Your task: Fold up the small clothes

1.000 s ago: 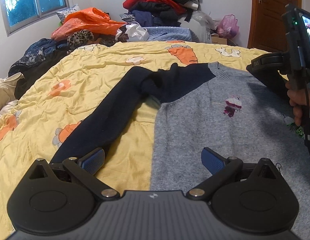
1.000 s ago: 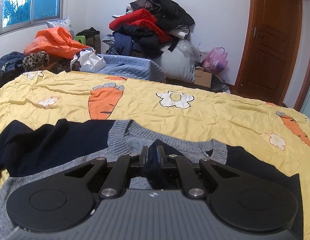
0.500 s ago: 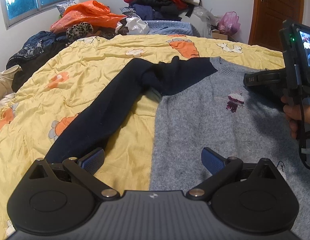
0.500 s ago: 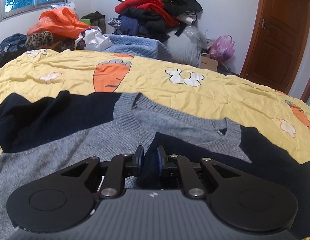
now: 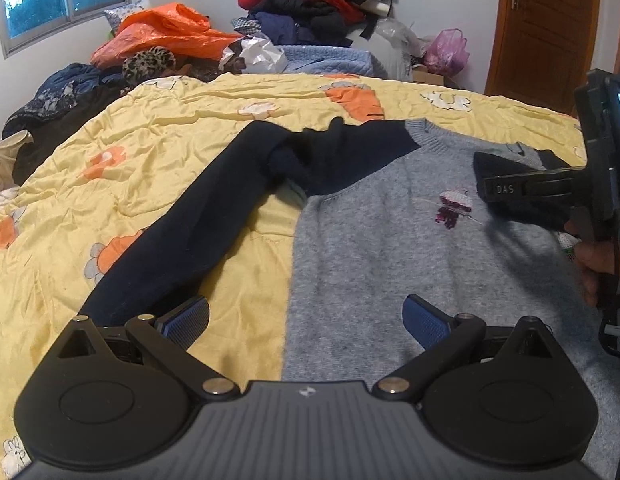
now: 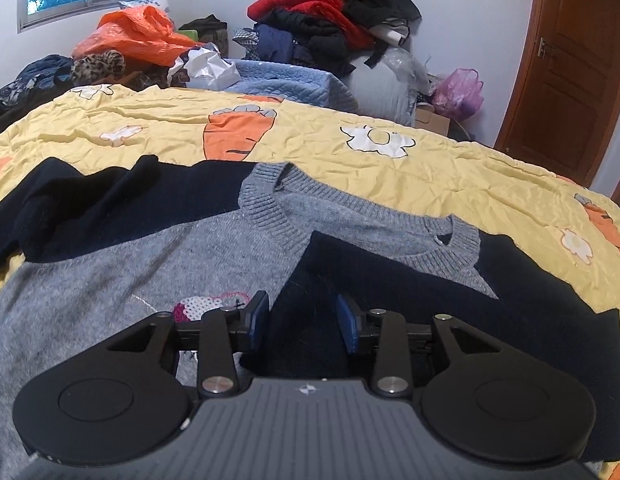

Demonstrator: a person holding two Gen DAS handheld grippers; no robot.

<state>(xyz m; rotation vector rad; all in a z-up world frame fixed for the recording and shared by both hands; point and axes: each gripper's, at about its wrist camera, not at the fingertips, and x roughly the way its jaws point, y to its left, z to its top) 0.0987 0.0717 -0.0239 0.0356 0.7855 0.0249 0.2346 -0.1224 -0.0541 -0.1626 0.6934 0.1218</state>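
**One sweater, two sleeves, two grippers – here's where everything sits**

So there's a single grey sweater with navy sleeves spread flat on the yellow carrot-print quilt.

Left gripper: fingers spread wide, nothing between them. It hangs over the sweater's lower left edge, so one blue pad is over bare quilt and the other is over grey knit. The left sleeve runs diagonally from just ahead of that left pad up toward the shoulder, where it bunches into a lump. It lies stretched out on the quilt, not folded in.

Right gripper: fingers parted a little, standing on either side of the right sleeve – the cuff end lies in the gap. I honestly can't tell whether the pads touch the fabric, but they're not pinched shut. That sleeve is laid across the chest, reaching in from the far right shoulder. Straight ahead of this gripper is the ribbed collar; just to its left is one small embroidered figure in pink and white.

Beyond the bed, ahead of both grippers: one big clothes pile, one orange bag, one pink bag, one wooden door.
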